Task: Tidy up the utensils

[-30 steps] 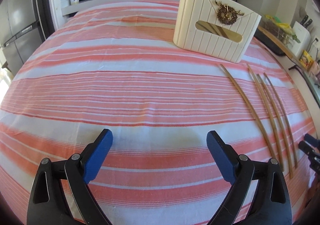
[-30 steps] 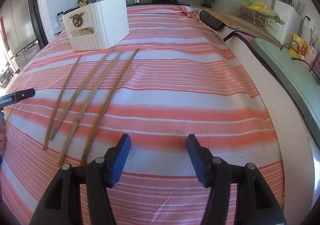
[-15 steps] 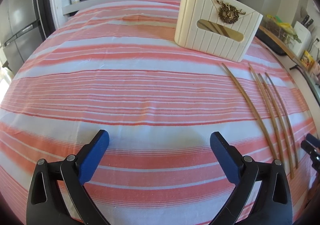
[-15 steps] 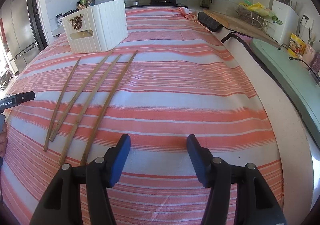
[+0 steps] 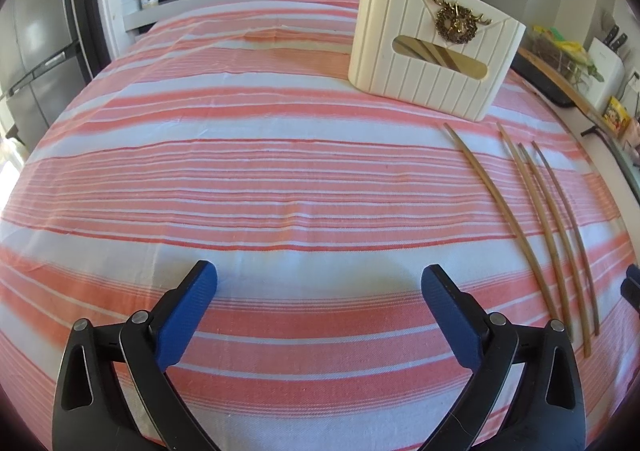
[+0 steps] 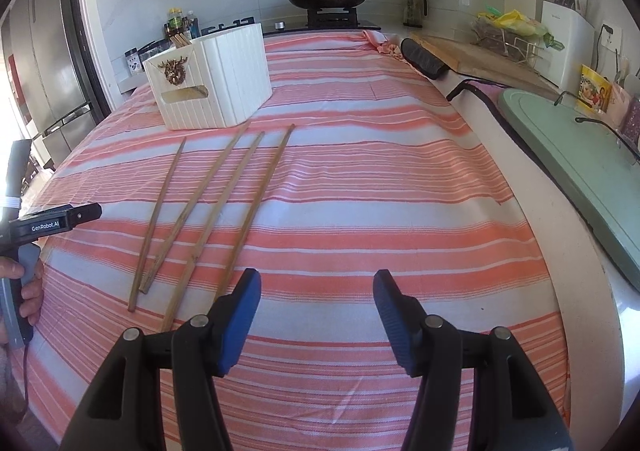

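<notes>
Both spread wide, holding nothing: left gripper (handle lettered "GenRobot.AI"), right gripper; four chopsticks loose on striped cloth near cream holder

The one text that reads clearly is "GenRobot.AI", in white letters on the black body of the left hand-held gripper, seen at the left edge of the right wrist view, held above the near left part of the striped desk. A jar with a label stands at the far left behind the cream utensil box, and a yellow printed packet sits at the far right by the wall, but their print is too small to read. The white knife block at the far right carries a small mark that cannot be made out
</notes>
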{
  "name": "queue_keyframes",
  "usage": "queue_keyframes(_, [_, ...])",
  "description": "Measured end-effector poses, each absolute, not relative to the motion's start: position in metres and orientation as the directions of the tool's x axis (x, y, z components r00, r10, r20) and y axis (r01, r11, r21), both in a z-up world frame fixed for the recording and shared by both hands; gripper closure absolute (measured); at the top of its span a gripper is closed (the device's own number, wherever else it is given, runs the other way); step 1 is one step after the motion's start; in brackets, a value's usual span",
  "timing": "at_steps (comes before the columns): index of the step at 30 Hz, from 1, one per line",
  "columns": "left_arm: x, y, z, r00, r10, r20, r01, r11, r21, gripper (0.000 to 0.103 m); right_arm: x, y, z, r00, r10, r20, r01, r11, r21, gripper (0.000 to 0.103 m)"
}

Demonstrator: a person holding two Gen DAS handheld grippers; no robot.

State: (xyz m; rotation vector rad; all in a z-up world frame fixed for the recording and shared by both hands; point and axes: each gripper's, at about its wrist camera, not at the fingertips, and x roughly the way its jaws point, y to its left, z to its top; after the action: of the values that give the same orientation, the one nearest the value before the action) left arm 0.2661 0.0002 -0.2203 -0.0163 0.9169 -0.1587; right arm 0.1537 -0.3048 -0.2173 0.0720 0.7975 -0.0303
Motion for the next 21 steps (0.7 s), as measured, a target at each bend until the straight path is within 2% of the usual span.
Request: queue_keyframes(21, [0.2659,0.0013,-0.2199,0.598,-0.146,-0.788,0.132,0.988,-0.083,0.001,0.1492,-0.2972,-0.215,0.704,0.009,-0.711,0.046,0.997,0.058,0.043])
